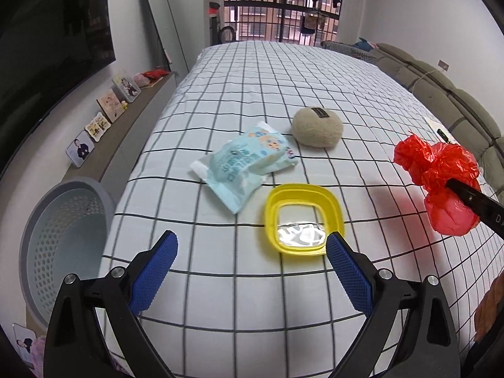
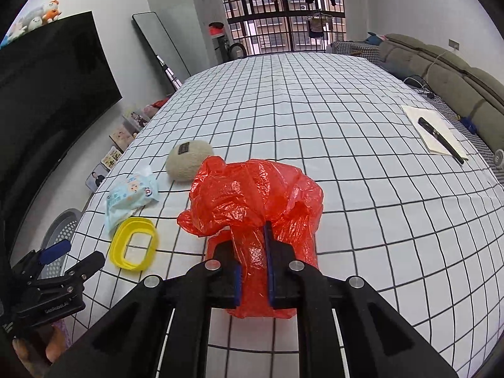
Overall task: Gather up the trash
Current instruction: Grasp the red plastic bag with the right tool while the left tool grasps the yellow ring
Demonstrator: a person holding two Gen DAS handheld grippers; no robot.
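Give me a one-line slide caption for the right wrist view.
Right gripper clamped on a crumpled red plastic bag above the checked tablecloth, yellow lid and wipes packet nearby.

The left gripper (image 1: 252, 252) is held with jaws wide apart above the near edge of the checked white bed (image 1: 267, 75). A yellow square plastic lid ring (image 1: 302, 201), a pale blue wipes packet (image 1: 245, 160) and a beige woolly ball (image 1: 316, 127) are seen lying there. A crumpled red plastic bag (image 1: 441, 170) is clamped by the right gripper (image 1: 453, 186) near the right edge. A grey perforated basket (image 1: 63, 239) is seen beside the left edge.
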